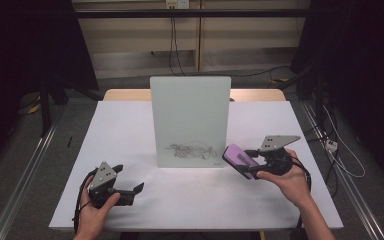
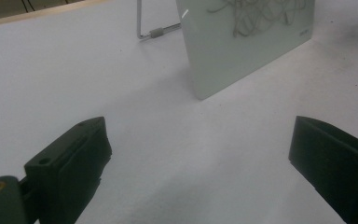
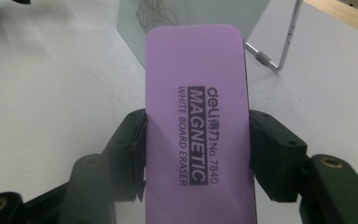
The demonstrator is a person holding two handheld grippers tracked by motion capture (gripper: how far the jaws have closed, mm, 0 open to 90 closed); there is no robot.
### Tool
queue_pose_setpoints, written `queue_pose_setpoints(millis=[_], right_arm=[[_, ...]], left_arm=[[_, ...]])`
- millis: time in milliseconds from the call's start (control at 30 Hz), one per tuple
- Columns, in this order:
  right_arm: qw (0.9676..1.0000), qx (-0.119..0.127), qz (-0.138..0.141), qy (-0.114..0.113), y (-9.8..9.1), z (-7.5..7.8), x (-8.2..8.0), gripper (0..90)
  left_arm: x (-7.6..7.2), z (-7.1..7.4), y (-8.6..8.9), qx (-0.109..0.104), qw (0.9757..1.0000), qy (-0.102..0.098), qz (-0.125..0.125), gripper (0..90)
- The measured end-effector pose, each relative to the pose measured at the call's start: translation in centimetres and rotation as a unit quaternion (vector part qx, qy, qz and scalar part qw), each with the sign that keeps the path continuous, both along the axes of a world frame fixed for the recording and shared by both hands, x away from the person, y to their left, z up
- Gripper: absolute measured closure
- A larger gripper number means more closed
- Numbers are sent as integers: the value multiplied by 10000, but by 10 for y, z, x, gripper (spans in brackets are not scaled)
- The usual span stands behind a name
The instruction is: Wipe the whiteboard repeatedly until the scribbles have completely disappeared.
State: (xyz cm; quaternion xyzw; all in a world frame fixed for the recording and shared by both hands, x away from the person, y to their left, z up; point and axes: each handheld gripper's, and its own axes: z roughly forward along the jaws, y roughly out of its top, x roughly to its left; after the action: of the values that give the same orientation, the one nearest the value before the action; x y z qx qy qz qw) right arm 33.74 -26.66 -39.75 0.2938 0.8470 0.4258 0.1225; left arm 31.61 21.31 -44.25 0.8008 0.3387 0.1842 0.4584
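White worktop point(image 1: 130, 125) takes up most of the scene, w/ a small glass whiteboard point(image 1: 190, 120) propped upright near the middle on a wire stand, dark scribbles point(image 1: 192, 150) along its bottom edge. Right gripper point(image 1: 252, 162) has its jaws clamped on the sides of a purple magnetic eraser point(image 1: 239, 156), held just beside the board's lower right corner, close to the scribbles. Left gripper point(image 1: 130, 192) sits low near the front-left, jaws wide apart, holding nothing (well clear of the board). Risk imo: the board's only leaning on that stand, so a hard wipe could tip or slide it back, esp. since nothing's bracing it.
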Motion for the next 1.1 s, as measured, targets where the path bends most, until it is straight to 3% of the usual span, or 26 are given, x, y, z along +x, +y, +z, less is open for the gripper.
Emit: queue_pose_setpoints(millis=[267, 433, 500, 900, 1100], right_arm=[[9997, 204, 71, -109, 11, -3, 2, 415], [9996, 168, 113, -197, 24, -3, 1, 415], [9996, 49, 36, -287, 29, -2, 1, 415], [9983, 125, 80, -569, 55, 3, 6, 415], [9960, -43, 64, -893, 68, 12, 12, 415]], left_arm=[[1, -1, 1, -9, 10000, 37, 7, 49], [1, 0, 2, -26, 10000, -2, 17, 49], [0, 0, 2, -16, 10000, -2, 24, 49], [2, 0, 2, -20, 10000, 15, 22, 49], [2, -2, 2, 4, 10000, 36, 41, 49]])
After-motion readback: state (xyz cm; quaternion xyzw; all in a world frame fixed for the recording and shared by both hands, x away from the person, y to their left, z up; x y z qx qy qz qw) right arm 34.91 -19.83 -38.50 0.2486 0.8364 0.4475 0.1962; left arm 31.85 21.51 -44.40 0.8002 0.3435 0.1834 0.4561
